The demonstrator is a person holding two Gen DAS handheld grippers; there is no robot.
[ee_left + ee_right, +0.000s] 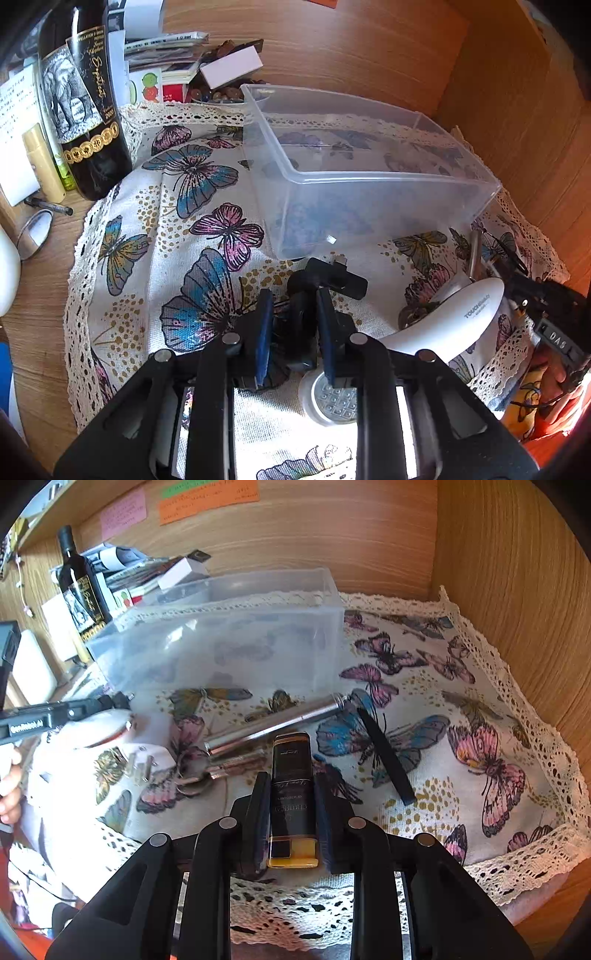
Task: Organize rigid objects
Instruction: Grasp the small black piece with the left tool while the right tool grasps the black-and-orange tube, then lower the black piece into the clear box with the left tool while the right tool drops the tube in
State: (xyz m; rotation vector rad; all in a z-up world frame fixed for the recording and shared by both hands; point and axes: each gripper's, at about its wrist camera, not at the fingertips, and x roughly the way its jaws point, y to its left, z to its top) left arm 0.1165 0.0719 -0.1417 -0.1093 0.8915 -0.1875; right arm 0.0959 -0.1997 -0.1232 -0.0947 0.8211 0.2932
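Observation:
A clear plastic bin (pixel 369 173) stands empty on the butterfly cloth; it also shows in the right wrist view (pixel 229 635). My left gripper (pixel 295 306) is shut on a black clamp-like mount (pixel 325 280), low over the cloth just in front of the bin. My right gripper (pixel 291 786) is shut on a dark lighter with an amber base (pixel 291 797). A silver metal tube (pixel 273 723), keys (pixel 207 775) and a black stick (pixel 384 753) lie on the cloth ahead of it. A white handheld device (pixel 443 325) lies to the right of the left gripper.
A wine bottle (pixel 81 110), a cream tube (pixel 42 162), a pen (pixel 48 205) and stacked boxes (pixel 229 66) stand at the back left. A round white disc (pixel 332 398) lies under the left gripper. Wooden walls (pixel 517 609) close in behind and on the right.

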